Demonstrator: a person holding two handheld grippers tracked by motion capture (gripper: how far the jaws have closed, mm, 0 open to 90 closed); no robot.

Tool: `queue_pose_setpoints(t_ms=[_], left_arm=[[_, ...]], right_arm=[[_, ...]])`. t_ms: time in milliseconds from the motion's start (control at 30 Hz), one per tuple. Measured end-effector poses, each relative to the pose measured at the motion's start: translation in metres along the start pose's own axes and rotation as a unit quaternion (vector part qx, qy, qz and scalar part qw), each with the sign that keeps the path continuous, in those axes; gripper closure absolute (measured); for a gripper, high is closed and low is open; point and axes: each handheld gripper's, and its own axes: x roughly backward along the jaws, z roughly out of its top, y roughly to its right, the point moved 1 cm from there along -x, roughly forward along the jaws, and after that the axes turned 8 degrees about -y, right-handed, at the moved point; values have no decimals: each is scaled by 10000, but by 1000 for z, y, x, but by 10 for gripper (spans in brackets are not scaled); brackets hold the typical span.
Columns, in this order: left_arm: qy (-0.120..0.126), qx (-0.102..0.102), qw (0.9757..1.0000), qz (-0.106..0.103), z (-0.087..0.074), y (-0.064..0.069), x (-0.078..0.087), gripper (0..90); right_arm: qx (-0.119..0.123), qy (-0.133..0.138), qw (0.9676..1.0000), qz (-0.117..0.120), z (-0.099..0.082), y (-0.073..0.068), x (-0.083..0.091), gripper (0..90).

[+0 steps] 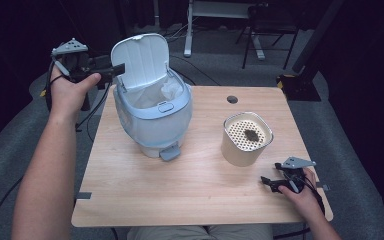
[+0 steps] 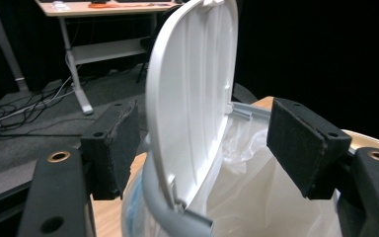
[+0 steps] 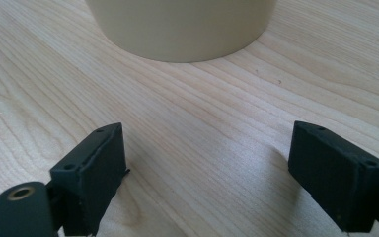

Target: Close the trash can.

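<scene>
The small pedal bin (image 1: 152,112) stands on the left half of the wooden table (image 1: 190,195), toward the far edge, with its pale blue-grey body on a white base and a grey foot pedal (image 1: 170,151) jutting toward the person. Its lid (image 1: 142,60) is swung up on the rear hinge and stands nearly upright; the underside is plain white with faint ribs, which the left gripper view shows edge-on (image 2: 192,94). A translucent white liner bag (image 1: 155,95) fills the mouth, crumpled and folded over the grey rim (image 2: 177,217). The left gripper (image 1: 116,68) is held off the table's left edge at lid height, its jaws set wide, one on each side of the raised lid; the pads (image 2: 121,143) appear to stand clear of the plastic, though the near jaw's gap is hard to judge from this angle, so no firm grip is evident. To the right of the bin, well apart, sits a cream container (image 1: 246,139) with a perforated top and a dark clump at its centre. The right gripper (image 1: 269,183) rests low at the table's near right corner, jaws spread wide and empty over bare wood, pointing at the container's base (image 3: 182,29).
</scene>
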Motion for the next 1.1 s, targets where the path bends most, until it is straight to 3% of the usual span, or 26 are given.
queue_pose_setpoints(t_ms=[233, 500, 533, 667, 967, 1000, 1033, 1067, 1100], left_arm=[[-103, -100, 9999, 59, 5, 4, -5, 294], [-119, -228, 9995, -181, 0, 8, 0, 357], [-192, -301, 9988, -338, -2, 14, 2, 372], [-258, -491, 9969, -552, -6, 27, 4, 362], [-366, -603, 9941, -827, -14, 43, 4, 352], [-362, -605, 9928, -967, -16, 46, 2, 360], [-362, -605, 9928, -967, -16, 46, 2, 368], [-417, -639, 9907, -1129, -20, 50, -2, 373], [-417, -639, 9907, -1129, -20, 50, -2, 376]], right_arm=[[-2, 1, 10000, 0, 0, 0, 0, 147], [-5, 3, 10000, 3, 0, 0, 0, 147], [-2, 2, 10000, 0, 0, 0, 0, 147], [-6, 4, 10000, 2, 0, 0, 0, 147], [-5, 4, 10000, 1, 0, 0, 0, 147], [-5, 4, 10000, 1, 0, 0, 0, 148], [3, 2, 10000, 2, 0, 0, 0, 147], [-7, 5, 10000, 0, 0, 0, 0, 148], [-8, 4, 10000, 0, 0, 0, 0, 148]])
